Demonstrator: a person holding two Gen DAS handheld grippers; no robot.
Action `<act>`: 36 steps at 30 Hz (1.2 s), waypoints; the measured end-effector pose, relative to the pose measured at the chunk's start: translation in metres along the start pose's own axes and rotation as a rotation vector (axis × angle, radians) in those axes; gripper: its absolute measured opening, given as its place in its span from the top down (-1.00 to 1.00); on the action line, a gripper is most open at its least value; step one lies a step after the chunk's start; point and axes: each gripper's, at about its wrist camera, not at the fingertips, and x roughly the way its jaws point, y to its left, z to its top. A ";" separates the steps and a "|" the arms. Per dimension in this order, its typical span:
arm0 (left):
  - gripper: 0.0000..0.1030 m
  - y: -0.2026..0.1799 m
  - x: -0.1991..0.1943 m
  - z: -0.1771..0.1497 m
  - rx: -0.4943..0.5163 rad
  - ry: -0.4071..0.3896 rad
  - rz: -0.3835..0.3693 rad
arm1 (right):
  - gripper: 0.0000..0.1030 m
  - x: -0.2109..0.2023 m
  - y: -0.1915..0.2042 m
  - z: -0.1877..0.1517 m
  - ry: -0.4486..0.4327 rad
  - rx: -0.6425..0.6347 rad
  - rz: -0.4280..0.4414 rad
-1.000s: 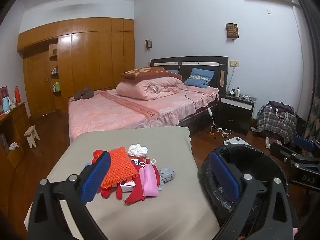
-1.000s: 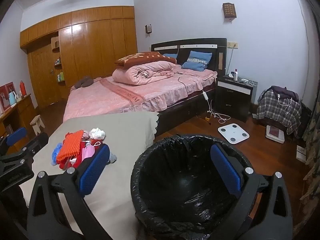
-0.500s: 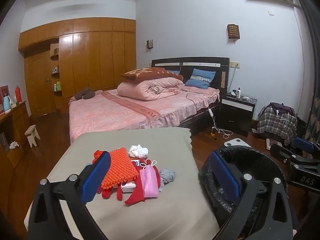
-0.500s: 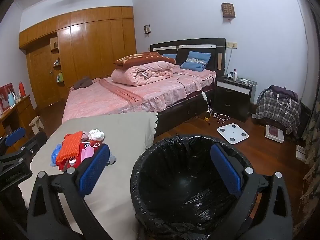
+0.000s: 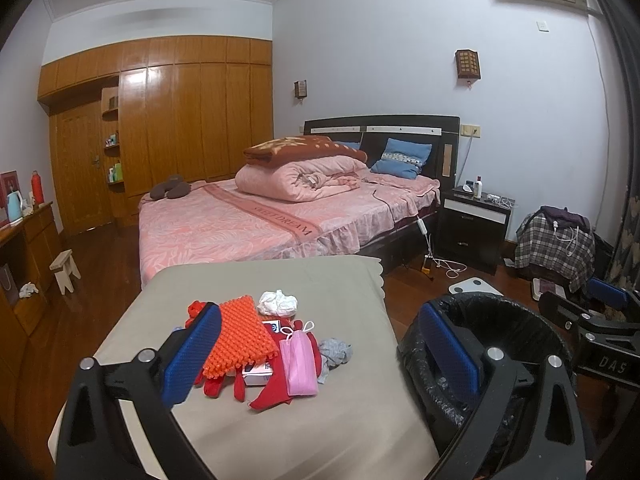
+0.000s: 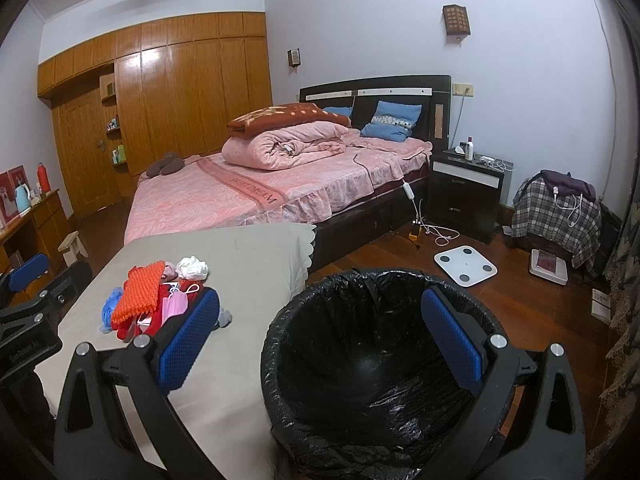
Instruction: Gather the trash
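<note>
A small pile of items lies on a beige-covered table [image 5: 320, 420]: an orange knobbly mat [image 5: 240, 334], a pink face mask [image 5: 300, 364], a crumpled white tissue [image 5: 277, 303], a grey rag [image 5: 334, 354] and red cloth [image 5: 276, 390]. A bin lined with a black bag [image 6: 380, 368] stands on the floor to the table's right. My left gripper [image 5: 320, 356] is open and empty, held above the table's near side, short of the pile. My right gripper [image 6: 320, 340] is open and empty above the bin's near rim. The pile also shows in the right wrist view [image 6: 152, 300].
A bed with pink bedding [image 5: 280, 216] stands behind the table. A dark nightstand [image 5: 472, 228], a white floor scale [image 6: 466, 265] and a chair draped in plaid cloth [image 6: 556, 212] are at the right. A wooden desk [image 5: 24, 264] and small stool [image 5: 66, 270] are at the left.
Both grippers have drifted only slightly; the view has shifted a little. Nothing was grasped or released.
</note>
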 end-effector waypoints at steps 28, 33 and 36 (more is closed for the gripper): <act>-0.88 0.000 0.001 0.000 -0.001 0.002 0.000 | -0.91 0.003 -0.003 -0.002 0.007 0.001 0.000; -0.88 0.001 0.001 0.000 -0.001 0.002 0.000 | -0.91 0.004 -0.002 -0.002 0.006 0.001 -0.001; -0.88 0.001 0.001 0.000 -0.002 0.003 0.000 | -0.91 0.004 -0.002 -0.001 0.008 0.001 0.000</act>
